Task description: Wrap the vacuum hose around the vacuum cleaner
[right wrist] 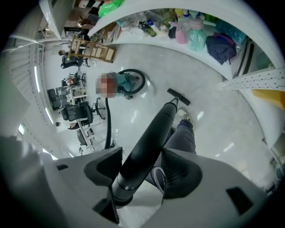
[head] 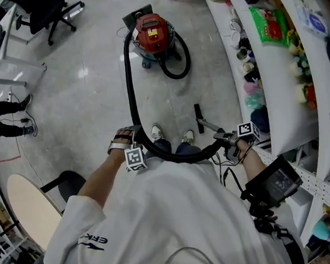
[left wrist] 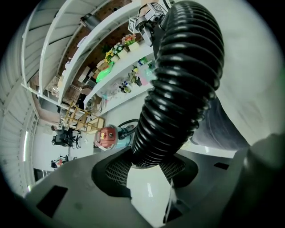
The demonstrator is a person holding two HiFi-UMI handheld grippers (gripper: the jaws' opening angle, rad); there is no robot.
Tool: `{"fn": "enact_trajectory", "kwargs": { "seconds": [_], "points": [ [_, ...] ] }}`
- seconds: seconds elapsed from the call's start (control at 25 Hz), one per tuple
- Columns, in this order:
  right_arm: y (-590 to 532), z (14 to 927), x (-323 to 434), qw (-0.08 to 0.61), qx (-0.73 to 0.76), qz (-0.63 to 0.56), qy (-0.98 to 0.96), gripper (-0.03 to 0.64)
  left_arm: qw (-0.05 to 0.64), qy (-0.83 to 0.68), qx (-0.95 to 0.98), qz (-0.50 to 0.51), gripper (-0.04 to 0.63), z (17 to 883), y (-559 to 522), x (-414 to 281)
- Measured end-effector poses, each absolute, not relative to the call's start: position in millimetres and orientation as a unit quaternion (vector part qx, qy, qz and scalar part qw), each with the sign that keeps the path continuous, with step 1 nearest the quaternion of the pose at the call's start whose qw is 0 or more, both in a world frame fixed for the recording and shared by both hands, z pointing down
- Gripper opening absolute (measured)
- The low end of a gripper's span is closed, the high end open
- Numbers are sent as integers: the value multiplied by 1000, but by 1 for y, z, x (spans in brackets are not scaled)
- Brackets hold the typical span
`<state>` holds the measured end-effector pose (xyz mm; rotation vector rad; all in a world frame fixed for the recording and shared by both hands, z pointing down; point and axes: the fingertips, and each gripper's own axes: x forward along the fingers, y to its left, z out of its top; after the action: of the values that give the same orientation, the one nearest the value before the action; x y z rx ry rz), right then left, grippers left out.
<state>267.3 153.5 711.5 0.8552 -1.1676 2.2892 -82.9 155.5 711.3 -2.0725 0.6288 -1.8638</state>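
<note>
A red vacuum cleaner (head: 154,32) stands on the floor ahead of me. Its black ribbed hose (head: 129,84) curves from it down to my left gripper (head: 129,144), then crosses in front of my legs to my right gripper (head: 231,142). In the left gripper view the left gripper (left wrist: 147,167) is shut on the ribbed hose (left wrist: 178,84), with the vacuum cleaner (left wrist: 107,136) beyond. The right gripper (right wrist: 140,176) is shut on the smooth black wand (right wrist: 151,138). The wand ends in a floor nozzle (right wrist: 178,96) resting on the floor near my shoes.
Curved white shelves (head: 276,81) full of small items run along the right. A black office chair (head: 43,4) and a desk stand at the far left, a seated person's legs (head: 5,114) lower left. A round pale tabletop (head: 28,208) is behind my left side.
</note>
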Motion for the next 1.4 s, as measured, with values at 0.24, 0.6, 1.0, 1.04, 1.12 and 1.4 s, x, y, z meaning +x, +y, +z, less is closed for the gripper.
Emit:
{"fn": "enact_trajectory", "kwargs": {
  "seconds": [0.24, 0.6, 1.0, 1.04, 1.12, 1.4],
  "points": [
    [186, 738, 270, 250, 320, 832, -378, 262, 171, 216, -719, -638, 178, 705, 150, -75],
    [157, 726, 277, 205, 393, 808, -388, 238, 162, 213, -723, -637, 178, 712, 156, -71],
    [129, 717, 305, 220, 393, 795, -406, 238, 167, 213, -716, -644, 179, 708, 150, -65],
    [126, 716, 307, 223, 389, 795, -407, 238, 169, 212, -716, -643, 179, 708, 148, -63],
    [122, 715, 313, 230, 379, 798, -408, 238, 172, 211, -718, -641, 179, 706, 146, -58],
    [109, 706, 323, 244, 355, 802, -413, 238, 173, 202, -725, -636, 179, 706, 141, -39]
  ]
}}
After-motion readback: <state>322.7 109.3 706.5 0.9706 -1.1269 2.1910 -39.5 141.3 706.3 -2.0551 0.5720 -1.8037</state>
